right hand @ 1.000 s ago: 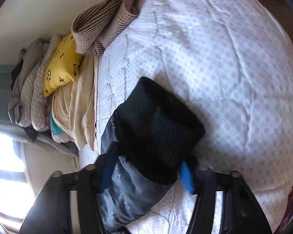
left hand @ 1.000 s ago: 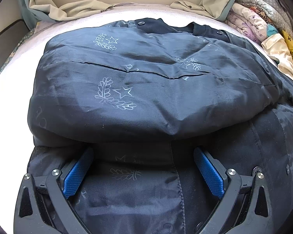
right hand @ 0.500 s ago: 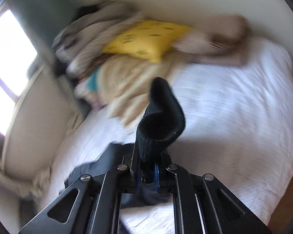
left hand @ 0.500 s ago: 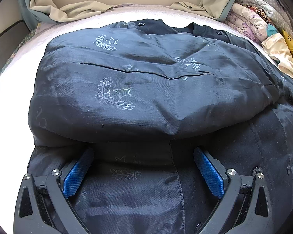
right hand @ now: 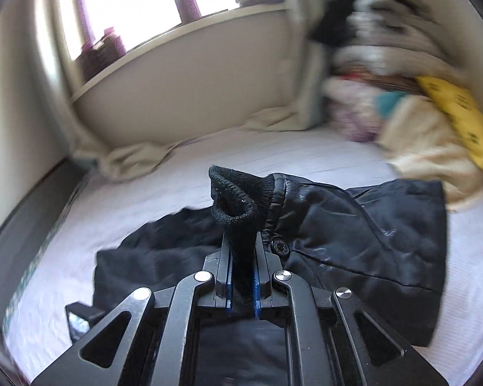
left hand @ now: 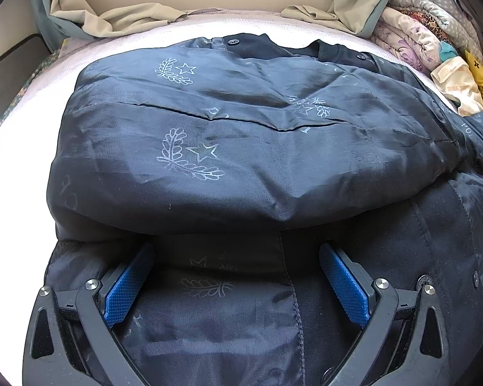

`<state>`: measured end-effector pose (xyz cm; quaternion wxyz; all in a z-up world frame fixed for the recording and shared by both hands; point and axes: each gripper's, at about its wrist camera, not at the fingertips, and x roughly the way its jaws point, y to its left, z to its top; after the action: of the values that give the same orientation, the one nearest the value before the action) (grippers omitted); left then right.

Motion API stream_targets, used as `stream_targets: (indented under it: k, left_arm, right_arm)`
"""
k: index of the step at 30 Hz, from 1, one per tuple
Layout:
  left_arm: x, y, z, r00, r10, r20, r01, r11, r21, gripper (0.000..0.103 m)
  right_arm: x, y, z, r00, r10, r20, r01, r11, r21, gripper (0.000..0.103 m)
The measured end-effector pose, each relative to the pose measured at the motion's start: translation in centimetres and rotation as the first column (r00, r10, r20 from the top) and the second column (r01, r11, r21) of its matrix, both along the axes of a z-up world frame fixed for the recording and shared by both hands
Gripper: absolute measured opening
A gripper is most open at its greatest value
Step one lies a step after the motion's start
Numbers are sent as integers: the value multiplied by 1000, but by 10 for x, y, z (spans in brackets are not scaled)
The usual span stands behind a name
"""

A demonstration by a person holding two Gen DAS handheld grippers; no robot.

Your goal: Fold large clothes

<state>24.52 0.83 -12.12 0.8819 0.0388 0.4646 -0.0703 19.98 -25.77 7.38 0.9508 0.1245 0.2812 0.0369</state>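
A large dark navy jacket (left hand: 235, 148) with a shiny printed lining lies partly folded on the white bed (left hand: 13, 173). My left gripper (left hand: 236, 284) is open and rests on the jacket's near part, its blue pads wide apart with fabric between them. In the right wrist view my right gripper (right hand: 241, 270) is shut on the jacket's black knit cuff (right hand: 238, 199). It holds the sleeve (right hand: 354, 225) lifted above the rest of the jacket (right hand: 164, 257) on the bed.
A pile of mixed clothes (left hand: 434, 48) with a yellow piece (right hand: 457, 112) sits at the bed's right side. Beige fabric (left hand: 119, 16) bunches along the wall at the bed's far edge. A window (right hand: 145, 0) is above the wall ledge.
My right gripper closed on the cuff, lifted it and swung it over the jacket. My left gripper has stayed still and open.
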Motion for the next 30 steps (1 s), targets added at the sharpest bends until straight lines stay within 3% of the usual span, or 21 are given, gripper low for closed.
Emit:
stream_targets:
  k: [5,9,14,20,23,24,25,30]
  left_arm:
    - [-2,0,0,1000,0,7,0,1000,-4,103]
    - [-2,0,1,1000,1,6,-1,1000,-10,103]
    - [-5,1,4,1000,-5,-9,5,1000,-11,103]
    - [-10,3,9,998,-34,-49,34,999,-12,103]
    - [-11,5,12,996,-53,-76,52,999,-12,103]
    - [-11,6,15,994,-61,-90,60,998,-7,102]
    - [-12,6,18,992,-69,-105,68,998,-6,102]
    - [-21,11,43,977,-125,-175,113,990,-81,97]
  right_arm:
    - [33,76,-5,977,212,-5,-212,977,7,5]
    - [57,120,-43,938,330,-102,-323,943,82,5]
    - [80,137,-100,903,353,-244,-331,935,127,5]
    - [90,138,-123,880,372,-296,-330,926,181,8]
    - [89,134,-116,876,376,-302,-324,922,211,33]
    - [86,130,-110,882,369,-292,-315,924,218,51]
    - [81,124,-103,888,363,-281,-309,925,220,60]
    - [57,88,-65,923,313,-222,-264,938,225,61]
